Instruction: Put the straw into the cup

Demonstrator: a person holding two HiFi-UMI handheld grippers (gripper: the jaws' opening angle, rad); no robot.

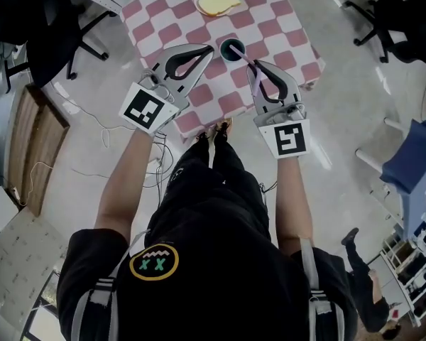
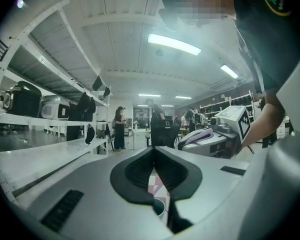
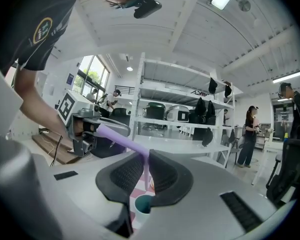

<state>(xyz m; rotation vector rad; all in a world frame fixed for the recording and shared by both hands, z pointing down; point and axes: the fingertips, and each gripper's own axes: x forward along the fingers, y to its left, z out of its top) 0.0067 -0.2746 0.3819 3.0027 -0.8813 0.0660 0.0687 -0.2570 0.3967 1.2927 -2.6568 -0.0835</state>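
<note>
Head view had your right gripper (image 1: 258,65) clamped on the purple straw (image 1: 246,57), with the straw's far end sitting right over the teal cup (image 1: 232,48) on the checkered table (image 1: 270,21). Honestly I couldn't tell whether the tip was already past the rim or just above it. Right gripper view showed the straw kinked at the pinch, one part sticking out sideways and the thin part hanging down toward the cup. That's where I reckon it could've gone sideways for you: a bent, floppy end doesn't go where you point it, so it could've caught the rim and shoved the cup. Your left gripper (image 1: 206,50) had its jaws together on nothing, tips just beside the cup but not bracing it, so a light cup had nothing stopping a tip-over. Letting go too early was the other risk, since the long sideways part could've levered the straw back out onto the cloth.
</note>
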